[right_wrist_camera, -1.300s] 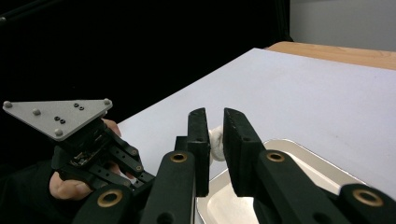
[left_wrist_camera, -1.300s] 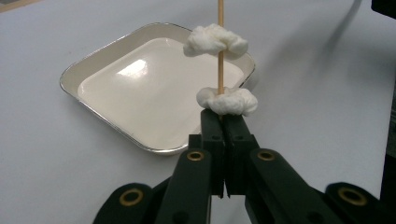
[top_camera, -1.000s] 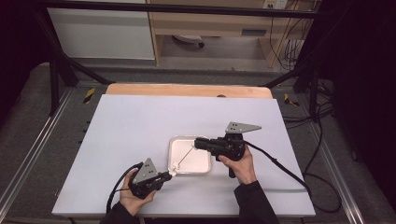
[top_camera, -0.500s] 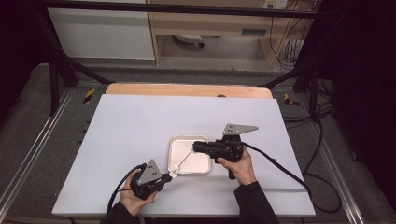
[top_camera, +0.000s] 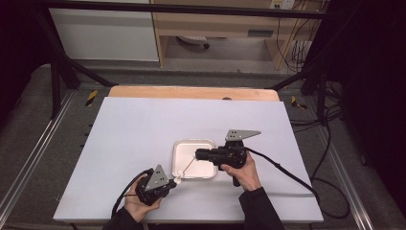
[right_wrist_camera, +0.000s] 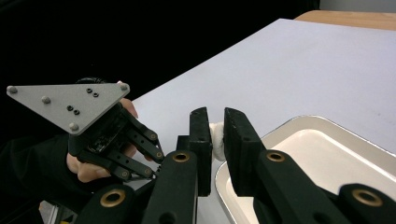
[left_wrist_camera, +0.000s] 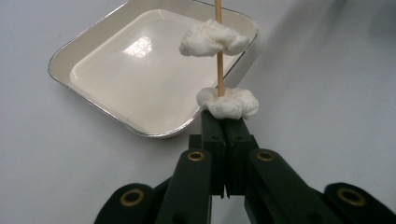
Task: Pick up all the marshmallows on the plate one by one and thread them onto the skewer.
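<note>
Nearest, left gripper (top_camera: 173, 181): low in the high view, left of centre, held in the person's left hand (top_camera: 139, 203) at the table's front edge; its jaws point up and right toward the tray.
Left jaws: in the left gripper view they stand pressed together at centre frame, clamped on the near end of a thin wooden skewer (left_wrist_camera: 218, 51), with a white cotton wad (left_wrist_camera: 228, 102) sitting right at their tips.
Second wad: another white cotton piece (left_wrist_camera: 213, 39) is threaded farther up the skewer, in the upper middle of the left gripper view, over the tray's corner.
Skewer: in the high view it runs as a slanted line from the left gripper up and right to the right gripper (top_camera: 197, 154), crossing the tray's lower part.
Right gripper: centre right of the high view, in the person's right hand (top_camera: 245, 173), pointing left over the tray.
Right jaws: in the right gripper view they stand a narrow gap apart with a white wad (right_wrist_camera: 216, 135) between them; whether they press on it I cannot tell.
Tray (top_camera: 181, 168): white, square with rounded corners, on the white table (top_camera: 143, 124), between the two grippers.
Farthest: a wooden strip (top_camera: 191, 93) borders the table's back edge, in the upper middle.
</note>
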A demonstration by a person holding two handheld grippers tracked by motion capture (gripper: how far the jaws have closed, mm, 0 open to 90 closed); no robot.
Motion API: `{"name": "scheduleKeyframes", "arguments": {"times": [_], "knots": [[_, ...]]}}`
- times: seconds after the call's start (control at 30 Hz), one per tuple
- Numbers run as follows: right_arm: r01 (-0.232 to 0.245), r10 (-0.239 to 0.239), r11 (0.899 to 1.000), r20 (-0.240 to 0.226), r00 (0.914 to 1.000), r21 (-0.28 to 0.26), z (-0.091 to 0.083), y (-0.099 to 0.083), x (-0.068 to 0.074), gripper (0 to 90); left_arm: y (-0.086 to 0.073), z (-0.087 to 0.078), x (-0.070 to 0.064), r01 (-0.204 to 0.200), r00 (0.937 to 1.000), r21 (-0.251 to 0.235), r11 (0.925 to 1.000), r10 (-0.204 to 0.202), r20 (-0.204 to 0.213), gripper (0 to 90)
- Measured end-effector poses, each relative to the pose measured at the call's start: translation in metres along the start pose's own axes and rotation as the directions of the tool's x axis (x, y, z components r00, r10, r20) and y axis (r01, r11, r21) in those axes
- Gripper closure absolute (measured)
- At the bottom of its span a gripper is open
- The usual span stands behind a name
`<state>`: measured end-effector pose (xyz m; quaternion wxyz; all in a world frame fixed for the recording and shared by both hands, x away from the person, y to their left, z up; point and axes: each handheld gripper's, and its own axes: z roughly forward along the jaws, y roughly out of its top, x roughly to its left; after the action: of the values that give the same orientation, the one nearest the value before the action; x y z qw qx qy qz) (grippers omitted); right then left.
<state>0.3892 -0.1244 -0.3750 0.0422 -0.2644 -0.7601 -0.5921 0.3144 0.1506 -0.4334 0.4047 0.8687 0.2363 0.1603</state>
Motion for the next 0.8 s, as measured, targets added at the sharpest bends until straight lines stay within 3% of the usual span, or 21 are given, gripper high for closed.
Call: {"name": "scheduleKeyframes", "arguments": {"times": [0.8], "knots": [[-0.011, 0.013, 0.999, -0.044, 0.999, 0.041, 0.0102, -0.0105, 0.0003, 82.0, -0.0002, -0.0001, -0.0012, -0.008, 0.9996, 0.011, 0.9999, 0.008, -0.026, 89.3]]}}
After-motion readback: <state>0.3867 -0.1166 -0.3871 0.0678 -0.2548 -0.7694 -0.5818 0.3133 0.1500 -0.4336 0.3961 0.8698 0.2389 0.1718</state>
